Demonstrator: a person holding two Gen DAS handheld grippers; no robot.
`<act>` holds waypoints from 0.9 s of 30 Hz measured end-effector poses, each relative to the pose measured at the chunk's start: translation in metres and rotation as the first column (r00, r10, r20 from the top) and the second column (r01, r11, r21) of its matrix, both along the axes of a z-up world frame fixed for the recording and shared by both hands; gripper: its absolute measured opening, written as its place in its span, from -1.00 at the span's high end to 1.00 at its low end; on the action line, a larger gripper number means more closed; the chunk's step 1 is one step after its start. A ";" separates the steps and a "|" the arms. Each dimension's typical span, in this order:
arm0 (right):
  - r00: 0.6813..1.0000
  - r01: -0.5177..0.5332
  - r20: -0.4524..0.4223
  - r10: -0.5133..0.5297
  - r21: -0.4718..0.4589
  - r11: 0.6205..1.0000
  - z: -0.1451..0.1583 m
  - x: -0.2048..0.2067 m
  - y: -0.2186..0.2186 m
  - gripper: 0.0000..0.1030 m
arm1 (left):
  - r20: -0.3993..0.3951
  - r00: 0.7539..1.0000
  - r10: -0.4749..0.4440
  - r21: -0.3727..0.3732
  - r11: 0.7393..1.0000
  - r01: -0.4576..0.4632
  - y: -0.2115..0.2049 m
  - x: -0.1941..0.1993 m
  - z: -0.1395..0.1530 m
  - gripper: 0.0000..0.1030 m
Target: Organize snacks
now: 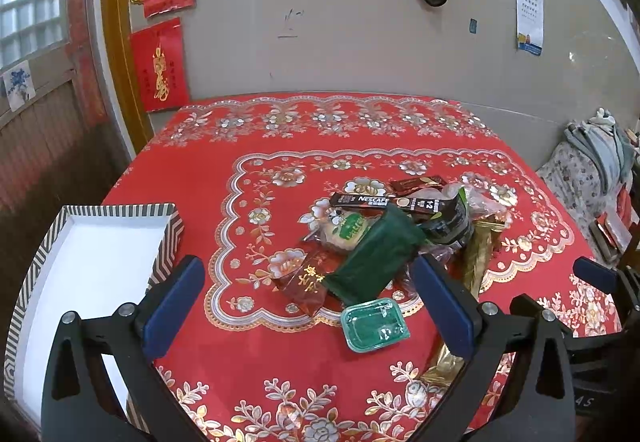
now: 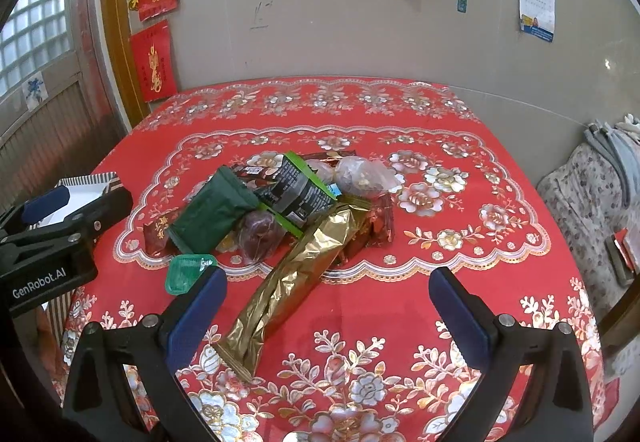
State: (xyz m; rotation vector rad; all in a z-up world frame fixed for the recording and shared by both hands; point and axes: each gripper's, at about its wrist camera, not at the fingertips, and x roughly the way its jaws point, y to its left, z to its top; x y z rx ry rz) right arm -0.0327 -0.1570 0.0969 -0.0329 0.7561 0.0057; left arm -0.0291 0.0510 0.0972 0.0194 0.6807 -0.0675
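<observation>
Hovering with jaws spread and nothing held, left gripper (image 1: 308, 306) and right gripper (image 2: 328, 306) face the heaped snacks (image 2: 280, 210) mid-table (unsorted); the striped tray (image 1: 170, 238) waits beside them to the left, likely their destination.

A heap of snacks is seen at the centre of the frame. A dark green pouch (image 1: 374, 258) lies tilted across the pile, with a black Nescafé stick (image 1: 384, 201) at its 12 o'clock and a round cake in clear wrap (image 1: 345, 228) at its 11 o'clock. A red-brown sachet (image 1: 306, 284) rests at 8 o'clock, a small green sealed cup (image 1: 374, 324) at 6 o'clock. A long gold packet (image 2: 294, 284) stretches toward 7 o'clock from the heap, beside a black-and-green bag (image 2: 298, 190).
</observation>
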 end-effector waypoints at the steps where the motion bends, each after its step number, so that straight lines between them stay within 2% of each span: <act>1: 1.000 0.000 -0.002 0.000 0.002 1.000 -0.001 0.000 0.000 -0.97 | 0.000 1.000 0.000 0.001 1.000 0.000 0.000 0.000 0.000 -1.00; 27: 1.000 0.004 -0.025 -0.004 0.006 1.000 -0.010 0.003 -0.001 -0.97 | -0.007 1.000 -0.005 0.013 1.000 0.005 -0.002 0.005 -0.007 -1.00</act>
